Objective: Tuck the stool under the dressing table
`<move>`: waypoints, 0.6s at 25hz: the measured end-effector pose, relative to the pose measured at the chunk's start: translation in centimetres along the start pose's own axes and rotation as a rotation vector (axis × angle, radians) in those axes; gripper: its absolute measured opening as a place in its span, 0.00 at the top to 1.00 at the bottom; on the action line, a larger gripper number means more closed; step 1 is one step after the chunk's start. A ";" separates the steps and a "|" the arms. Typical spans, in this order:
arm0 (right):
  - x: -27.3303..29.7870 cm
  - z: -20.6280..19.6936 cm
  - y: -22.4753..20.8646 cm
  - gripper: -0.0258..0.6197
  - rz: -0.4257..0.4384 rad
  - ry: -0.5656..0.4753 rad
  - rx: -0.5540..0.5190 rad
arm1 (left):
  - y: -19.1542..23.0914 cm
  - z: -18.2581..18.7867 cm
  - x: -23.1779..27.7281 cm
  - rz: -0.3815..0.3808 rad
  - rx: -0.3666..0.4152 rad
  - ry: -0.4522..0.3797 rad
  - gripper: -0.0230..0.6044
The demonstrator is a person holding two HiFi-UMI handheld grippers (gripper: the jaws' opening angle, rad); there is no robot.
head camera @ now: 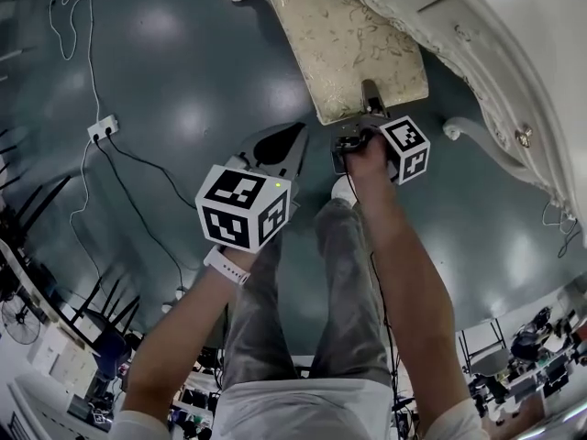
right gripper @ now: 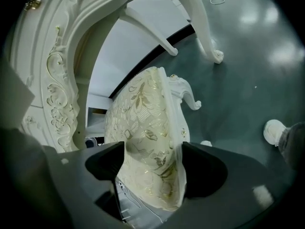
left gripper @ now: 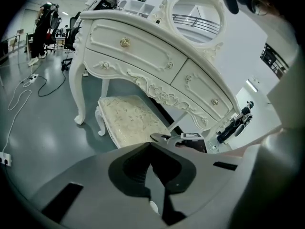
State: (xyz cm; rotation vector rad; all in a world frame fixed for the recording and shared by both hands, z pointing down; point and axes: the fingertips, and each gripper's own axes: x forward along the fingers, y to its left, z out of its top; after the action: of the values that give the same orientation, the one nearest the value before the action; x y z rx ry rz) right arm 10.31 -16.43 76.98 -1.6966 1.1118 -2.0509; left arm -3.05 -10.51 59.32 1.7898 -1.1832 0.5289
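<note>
the right gripper [right gripper: 152, 150] has its 2 jaws spread wide and clamped on the near edge of the stool [right gripper: 143, 109]: 1 jaw lies against the gold-patterned cushion top, the other against the white rim on the seat's side. in the head view this gripper sits at the seat's near edge, with its marker cube [head camera: 406, 148] just behind and the person's right hand [head camera: 365, 159] round the handle.

the left gripper [left gripper: 151, 145] has its jaws clenched together with nothing between them. it hangs over the floor [head camera: 174, 71], just beside the right gripper and clear of the stool, with its own marker cube [head camera: 243, 207] behind it.

the stool stands partly under the table [left gripper: 143, 51]. its far part lies beneath the carved front edge, and its near part juts out toward the person. the left gripper view shows it between the table's curved front legs, with 1 white stool leg [left gripper: 100, 123] close to the table leg [left gripper: 76, 92].

above the drawers rises an oval mirror [left gripper: 198, 15]. the person's legs [head camera: 303, 310] stand behind the grippers, and a white shoe [right gripper: 274, 130] shows on the floor in the right gripper view. further left, a cable [head camera: 138, 200] runs from a power strip [head camera: 102, 128] across the floor.
</note>
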 end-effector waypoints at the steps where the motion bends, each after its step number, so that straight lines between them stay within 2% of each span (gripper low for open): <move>1: 0.2 0.4 0.3 0.35 0.006 0.001 -0.004 | -0.1 0.0 0.3 0.001 0.005 0.004 0.95; 15: 3.9 6.1 6.3 0.35 0.101 -0.021 -0.122 | -1.5 0.0 2.5 -0.012 0.032 0.022 0.95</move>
State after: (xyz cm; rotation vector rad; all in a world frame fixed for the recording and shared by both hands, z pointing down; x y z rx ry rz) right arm 13.20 -25.47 75.63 -1.6758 1.3121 -1.9359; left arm -0.55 -11.56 60.51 1.8133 -1.1540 0.5619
